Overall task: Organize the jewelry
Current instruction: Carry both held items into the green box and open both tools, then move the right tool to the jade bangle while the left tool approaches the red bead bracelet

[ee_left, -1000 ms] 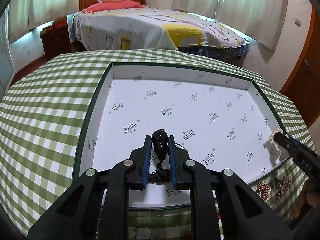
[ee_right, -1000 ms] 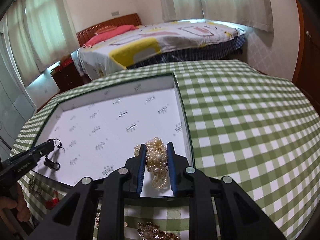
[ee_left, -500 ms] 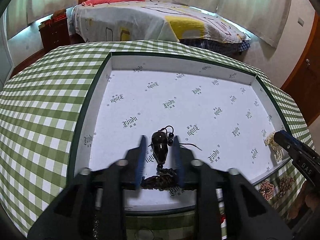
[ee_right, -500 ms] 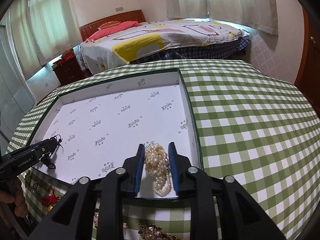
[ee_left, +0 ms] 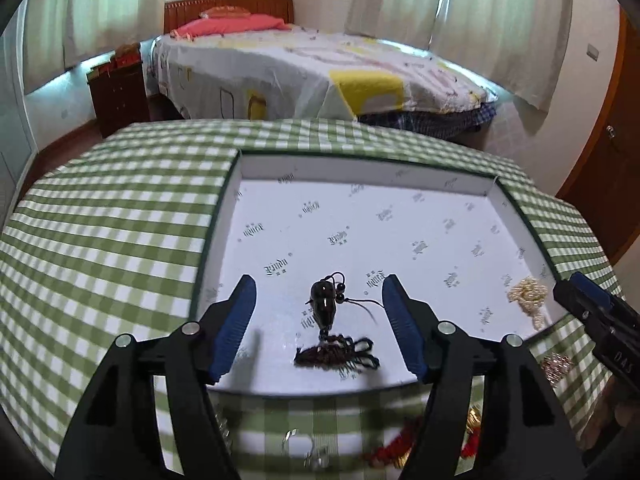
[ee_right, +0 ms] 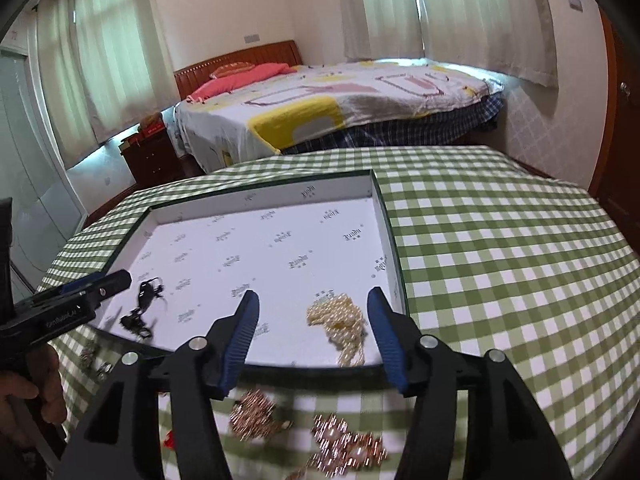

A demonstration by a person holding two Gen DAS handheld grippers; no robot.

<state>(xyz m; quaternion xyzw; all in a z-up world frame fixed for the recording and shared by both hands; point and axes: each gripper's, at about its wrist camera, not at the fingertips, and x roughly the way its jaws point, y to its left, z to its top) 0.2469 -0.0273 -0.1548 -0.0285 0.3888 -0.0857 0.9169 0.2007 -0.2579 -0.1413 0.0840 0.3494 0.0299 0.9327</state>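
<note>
Left wrist view: left gripper [ee_left: 318, 306] now spread wide, jaws just been opening, nothing pinched. Dark bead pendant [ee_left: 325, 304] with its knotted cord lies loose on the white tray [ee_left: 400, 176] floor between the blue pads, touching neither. A second ago was clamped tight on that bead, so looks like a clean drop-off.

Same story on the right wrist view. Right gripper [ee_right: 312, 318] jaws also just been opening, now well apart, and the pearl bracelet [ee_right: 340, 320] sits heaped in the near right corner of the tray, closer to the right pad but no visible squeeze. Was held snug a moment back.

So two pieces parked in the tray, one toward each near corner, well apart from each other. Both grippers free and empty.

Still plenty to sort though: rose-gold pieces [ee_right: 348, 444] on the green checked counter [ee_right: 500, 260] just in front of the tray, plus red bits [ee_left: 390, 450] and a silver ring [ee_left: 294, 438] blurred near the bottom edge. Probably next up: backing off and going for those. Only worry is snagging the cord on a pad on the way out.
</note>
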